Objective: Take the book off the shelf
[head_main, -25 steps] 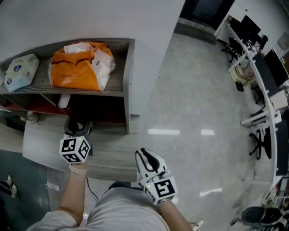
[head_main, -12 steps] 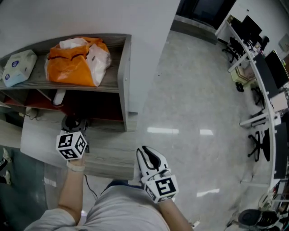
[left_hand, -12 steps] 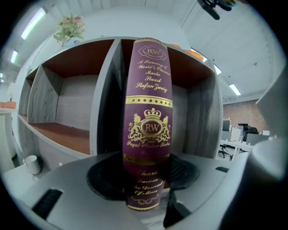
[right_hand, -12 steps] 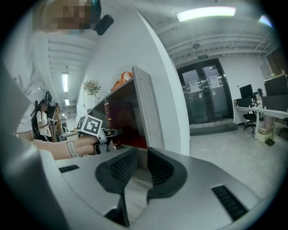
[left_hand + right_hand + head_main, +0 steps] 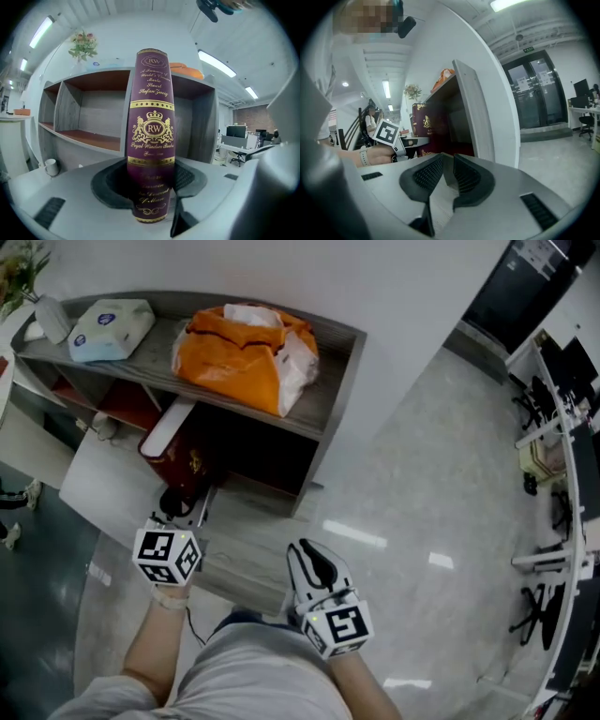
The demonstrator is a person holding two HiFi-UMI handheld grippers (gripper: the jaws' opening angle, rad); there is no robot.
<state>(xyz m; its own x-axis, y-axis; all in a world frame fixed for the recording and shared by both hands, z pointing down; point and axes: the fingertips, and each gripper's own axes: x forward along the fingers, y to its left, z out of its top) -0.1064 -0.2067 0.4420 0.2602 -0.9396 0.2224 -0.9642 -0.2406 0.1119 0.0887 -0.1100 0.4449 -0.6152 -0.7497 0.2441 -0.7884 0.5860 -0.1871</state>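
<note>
My left tool point(image 5: 151, 185) grips the book point(image 5: 152, 112) by its spine, tilted partly out of the shelf point(image 5: 323, 413), so pulling it clear remains; my right tool point(image 5: 443, 174) waits narrow and empty.

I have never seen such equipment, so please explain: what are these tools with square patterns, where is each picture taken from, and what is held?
There is no robot: a person holds a two-jaw gripper in each hand. The patterned cubes are parts of the grippers. One picture comes from a camera on the person's head, looking down; the other two from a camera on each gripper. The left gripper is closed on a dark red book, with a grey shelf behind it. On top of the shelf lie an orange bag and a pale blue packet. The right gripper is shut and empty.
</note>
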